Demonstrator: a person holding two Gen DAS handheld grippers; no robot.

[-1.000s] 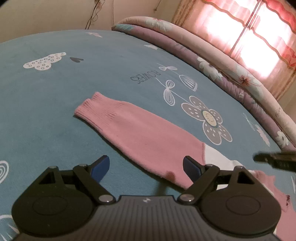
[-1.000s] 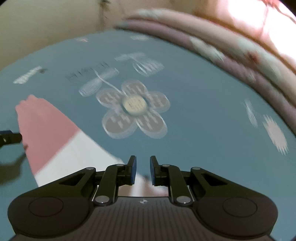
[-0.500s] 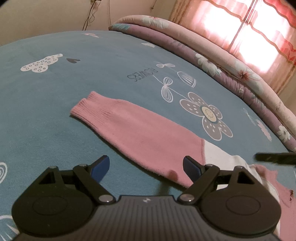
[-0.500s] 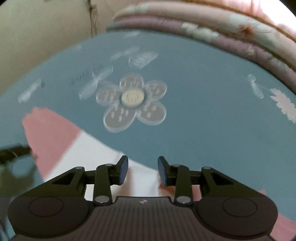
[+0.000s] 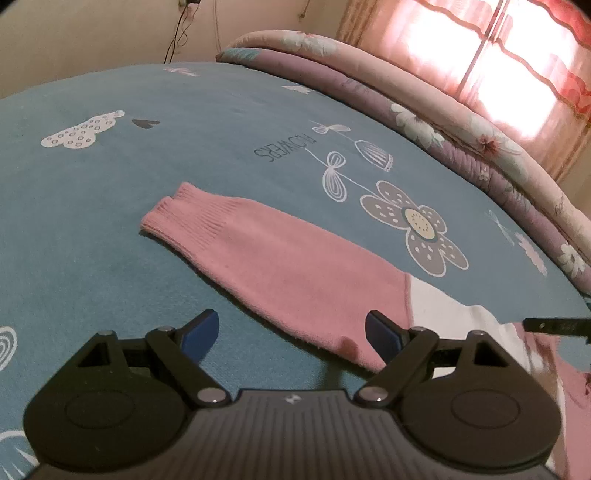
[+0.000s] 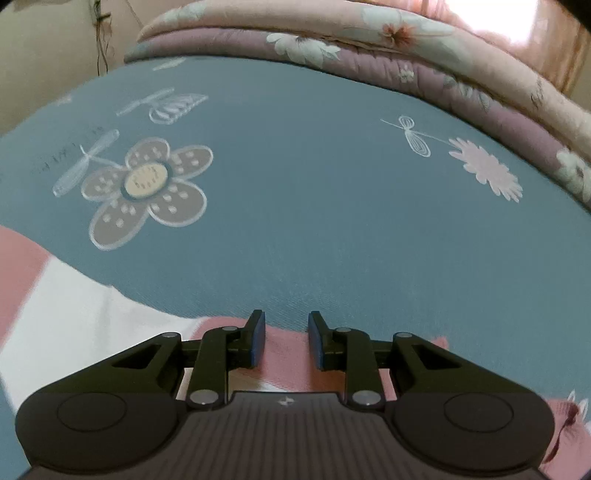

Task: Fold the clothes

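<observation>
A pink and white sweater lies flat on a blue bedsheet. Its pink sleeve point(image 5: 280, 266) stretches from the ribbed cuff point(image 5: 184, 218) at left to the white band point(image 5: 439, 306) at right. My left gripper point(image 5: 291, 332) is wide open and empty, just short of the sleeve's near edge. My right gripper point(image 6: 286, 341) is partly open and empty, over the sweater's pink top edge point(image 6: 284, 345). The white band point(image 6: 66, 310) shows at left in the right wrist view. The right gripper's tip point(image 5: 554, 325) shows at the right edge of the left wrist view.
The blue sheet point(image 5: 110, 177) bears printed flowers point(image 5: 413, 225) and the word FLOWERS. A rolled floral quilt point(image 5: 424, 107) runs along the far side of the bed. Pink curtains point(image 5: 517, 62) hang behind it. A beige wall with cables point(image 5: 181, 29) is at the back left.
My right gripper has opened from nearly shut and swung right over the sweater's top edge. My left gripper stayed open and drew back slightly from the sleeve.
</observation>
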